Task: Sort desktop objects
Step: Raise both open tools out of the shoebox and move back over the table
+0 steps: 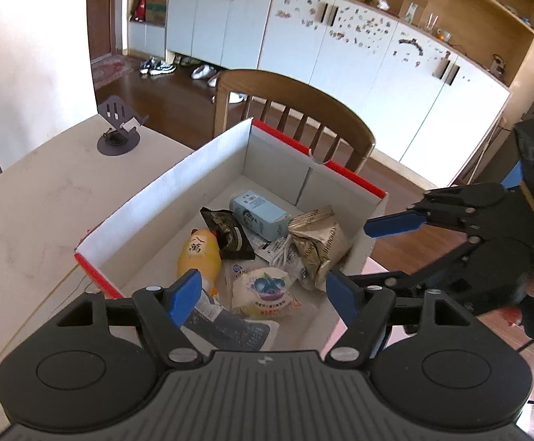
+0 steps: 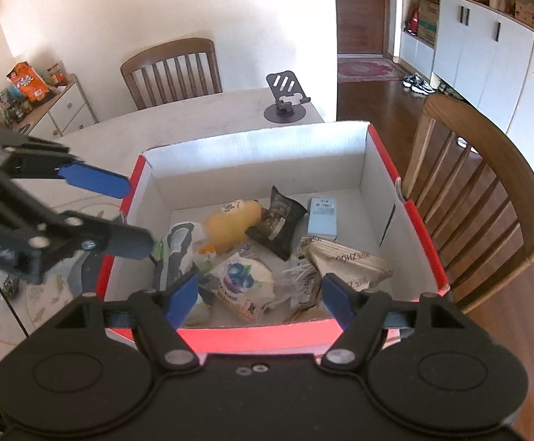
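A white cardboard box with a red rim (image 1: 164,191) (image 2: 256,334) stands on the table. In it lie a yellow toy (image 1: 199,257) (image 2: 230,224), a black packet (image 1: 228,235) (image 2: 278,224), a light blue carton (image 1: 257,213) (image 2: 322,217), a beige foil packet (image 1: 318,246) (image 2: 351,261), a blueberry packet (image 1: 263,290) (image 2: 241,279) and a grey pouch (image 1: 230,330) (image 2: 177,253). My left gripper (image 1: 265,296) (image 2: 140,217) hangs open over the box's near-left part, holding nothing. My right gripper (image 2: 260,299) (image 1: 359,253) is open and empty at the other side.
A black phone stand (image 1: 118,125) (image 2: 285,99) sits on the pale table (image 1: 28,220) beyond the box. One wooden chair (image 1: 292,103) (image 2: 487,191) stands close against the box's far side; another chair (image 2: 173,70) is across the table. White cabinets (image 1: 340,55) line the wall.
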The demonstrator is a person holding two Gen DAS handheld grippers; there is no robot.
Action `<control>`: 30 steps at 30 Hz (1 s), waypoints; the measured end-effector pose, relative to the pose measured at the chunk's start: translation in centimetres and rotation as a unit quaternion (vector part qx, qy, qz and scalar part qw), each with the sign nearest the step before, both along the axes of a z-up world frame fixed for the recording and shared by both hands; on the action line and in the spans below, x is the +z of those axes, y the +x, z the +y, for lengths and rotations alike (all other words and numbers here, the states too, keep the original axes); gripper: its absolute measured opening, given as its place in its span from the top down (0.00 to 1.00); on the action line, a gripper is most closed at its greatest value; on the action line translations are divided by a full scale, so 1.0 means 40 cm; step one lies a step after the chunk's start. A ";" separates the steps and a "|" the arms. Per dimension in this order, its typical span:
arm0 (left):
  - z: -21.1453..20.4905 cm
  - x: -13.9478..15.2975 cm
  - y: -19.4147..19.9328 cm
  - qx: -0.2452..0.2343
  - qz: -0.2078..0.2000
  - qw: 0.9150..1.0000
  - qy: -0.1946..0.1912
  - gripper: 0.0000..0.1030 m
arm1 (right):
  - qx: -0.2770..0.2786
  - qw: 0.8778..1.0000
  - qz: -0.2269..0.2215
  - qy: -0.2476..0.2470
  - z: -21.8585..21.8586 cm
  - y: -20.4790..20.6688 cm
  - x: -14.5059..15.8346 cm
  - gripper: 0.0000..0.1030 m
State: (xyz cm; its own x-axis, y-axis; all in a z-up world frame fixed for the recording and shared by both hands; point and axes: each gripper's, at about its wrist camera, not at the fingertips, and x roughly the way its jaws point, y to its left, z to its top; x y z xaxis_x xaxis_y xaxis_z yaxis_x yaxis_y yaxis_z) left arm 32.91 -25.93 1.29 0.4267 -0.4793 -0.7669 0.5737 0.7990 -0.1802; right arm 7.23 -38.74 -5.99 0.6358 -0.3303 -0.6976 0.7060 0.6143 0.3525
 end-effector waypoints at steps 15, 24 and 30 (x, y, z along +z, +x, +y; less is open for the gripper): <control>0.122 0.011 -0.140 0.008 -0.016 0.999 -0.029 0.14 | -0.047 0.999 -0.024 0.007 0.093 0.021 0.041 0.27; 0.244 0.004 -0.202 0.037 -0.024 0.998 -0.036 0.01 | -0.042 0.999 -0.027 -0.003 0.161 0.102 0.077 0.23; 0.341 -0.001 -0.244 0.060 -0.024 0.997 -0.040 0.01 | -0.024 0.999 -0.033 -0.002 0.216 0.172 0.096 0.23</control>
State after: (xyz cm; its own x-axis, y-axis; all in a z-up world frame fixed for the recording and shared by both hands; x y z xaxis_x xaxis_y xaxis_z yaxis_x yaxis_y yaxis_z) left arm 23.17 -12.28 1.26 0.5203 -0.4818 -0.7050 0.4843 0.8465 -0.2211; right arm 14.12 -30.10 -2.17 0.6641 -0.3650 -0.6525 0.7099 0.5817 0.3971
